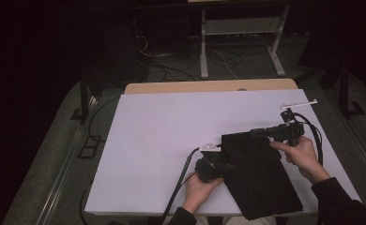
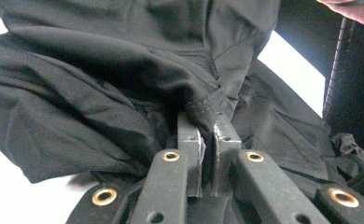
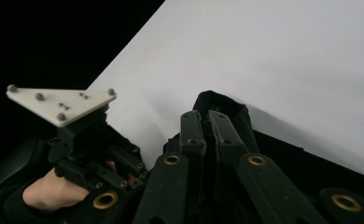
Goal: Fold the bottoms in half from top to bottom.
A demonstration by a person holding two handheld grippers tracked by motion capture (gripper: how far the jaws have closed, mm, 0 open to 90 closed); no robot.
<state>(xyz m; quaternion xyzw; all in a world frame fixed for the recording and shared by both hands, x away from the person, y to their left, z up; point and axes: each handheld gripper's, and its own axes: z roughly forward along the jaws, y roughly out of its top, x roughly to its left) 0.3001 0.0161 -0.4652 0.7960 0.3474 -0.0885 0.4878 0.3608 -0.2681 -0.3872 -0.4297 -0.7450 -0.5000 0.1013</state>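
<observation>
High view: a black cloth [image 1: 261,180] lies on the white surface [image 1: 162,136] toward 4 o'clock, its near end running off the front edge. The left gripper [image 1: 221,165] sits at the cloth's 9 o'clock edge, the right gripper [image 1: 258,133] at its far edge near 12 o'clock, each held by a hand [image 1: 197,190]. A thin white strip [image 1: 298,103] lies near the surface's 2 o'clock corner, and a wooden edge [image 1: 209,86] shows beyond the white sheet.

The left gripper view gives what the high view cannot: the jaws of the left gripper [image 2: 207,126] are closed tight on a stitched hem of the cloth [image 2: 101,93], which bunches into soft, matte folds rising away from the pinch. The fabric looks like a smooth woven one, with a fine seam line at the hem. The jaws are dark metal bars with brass-ringed pivots.

The right gripper view shows the right gripper [image 3: 208,123] likewise clamped shut, a folded loop of cloth [image 3: 222,105] standing up just past the tips at 12 o'clock. At 9 o'clock it catches the other gripper [image 3: 84,144] with its grey three-cornered plate, flat and studded with small screws. The white surface [image 3: 287,60] behind is plain and smooth.
</observation>
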